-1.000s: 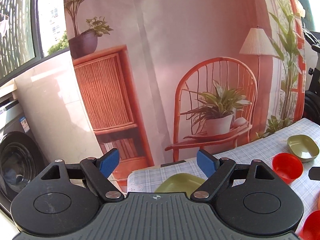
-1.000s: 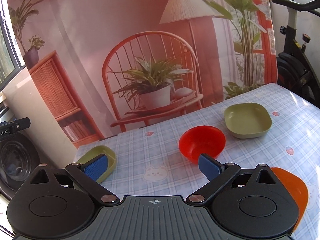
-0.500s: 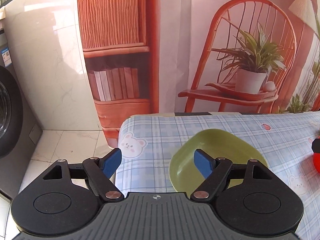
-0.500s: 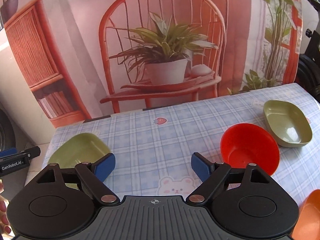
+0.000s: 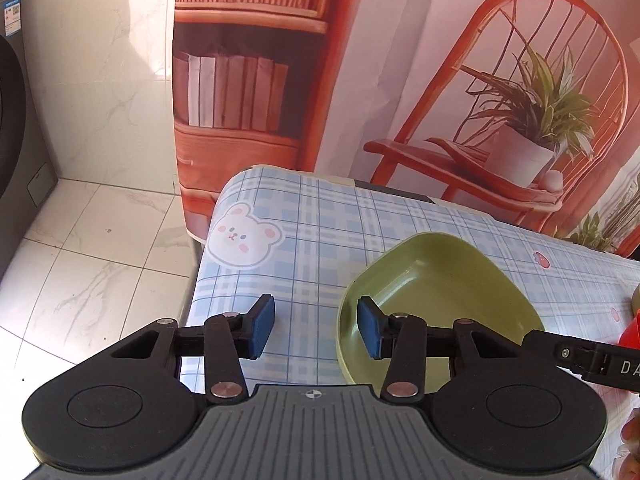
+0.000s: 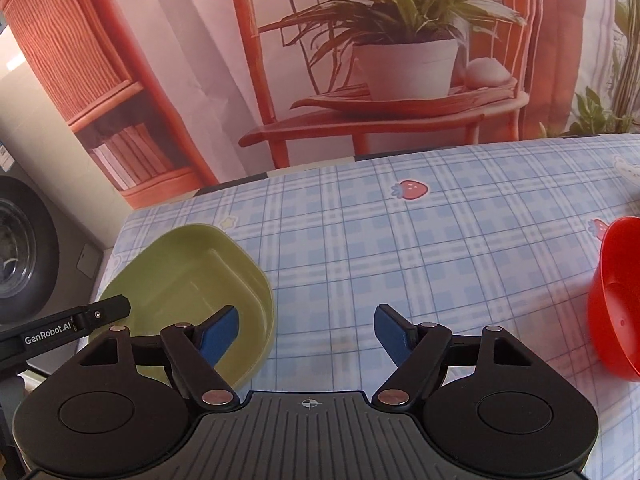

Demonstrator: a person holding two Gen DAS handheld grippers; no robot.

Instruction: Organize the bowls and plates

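Observation:
A green square plate (image 5: 436,284) lies near the left end of the checked tablecloth (image 5: 320,220). My left gripper (image 5: 316,326) is open, straddling the plate's left rim: one pad outside, one over the plate's inside. In the right wrist view the same plate (image 6: 188,276) lies at the left. My right gripper (image 6: 306,334) is open and empty, its left pad over the plate's right rim. A red bowl (image 6: 616,300) stands at the right edge of that view. The other gripper's tip (image 6: 104,310) reaches over the plate.
The table's left edge (image 5: 200,280) drops to a white tiled floor (image 5: 80,272). A washing machine (image 6: 20,256) stands left of the table. A printed backdrop (image 6: 360,60) hangs behind the table. The right gripper's finger (image 5: 580,354) crosses the left wrist view.
Both grippers have tilted down and come in close on the green plate at the table's left end. The left gripper now straddles its rim; the right one has swung left, away from the red bowl.

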